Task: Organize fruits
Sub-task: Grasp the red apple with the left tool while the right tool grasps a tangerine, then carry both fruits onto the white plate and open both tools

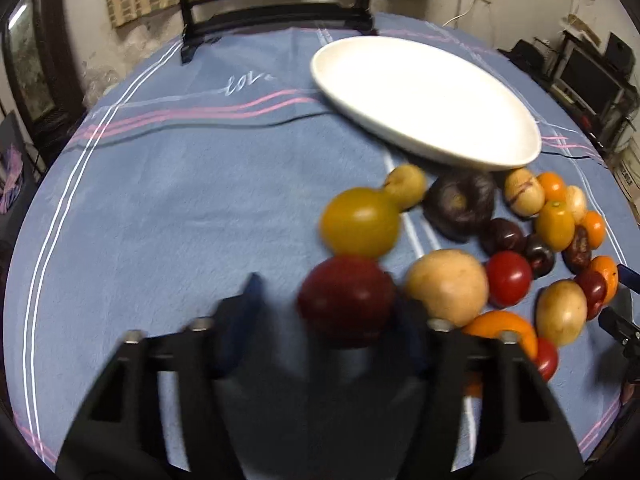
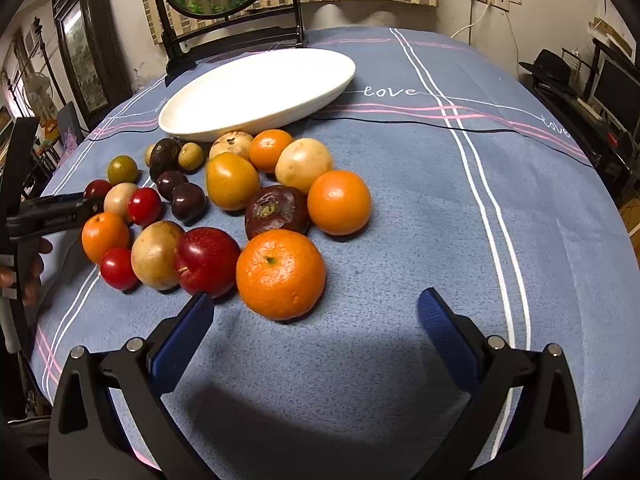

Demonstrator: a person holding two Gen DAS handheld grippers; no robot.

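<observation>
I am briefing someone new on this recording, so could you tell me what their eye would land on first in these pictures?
First, the heap of fruit: oranges, red and dark plums, pale yellow fruits, with a big orange nearest the open right gripper. Behind the heap lies an empty white oval plate on the blue striped tablecloth. In the left wrist view, a dark red fruit sits between the fingers of the left gripper.

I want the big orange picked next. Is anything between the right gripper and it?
Nothing visible is. The right gripper is open, and only bare blue cloth lies between its fingers and the big orange. A red apple sits close against the orange's left side, near the left finger.
</observation>
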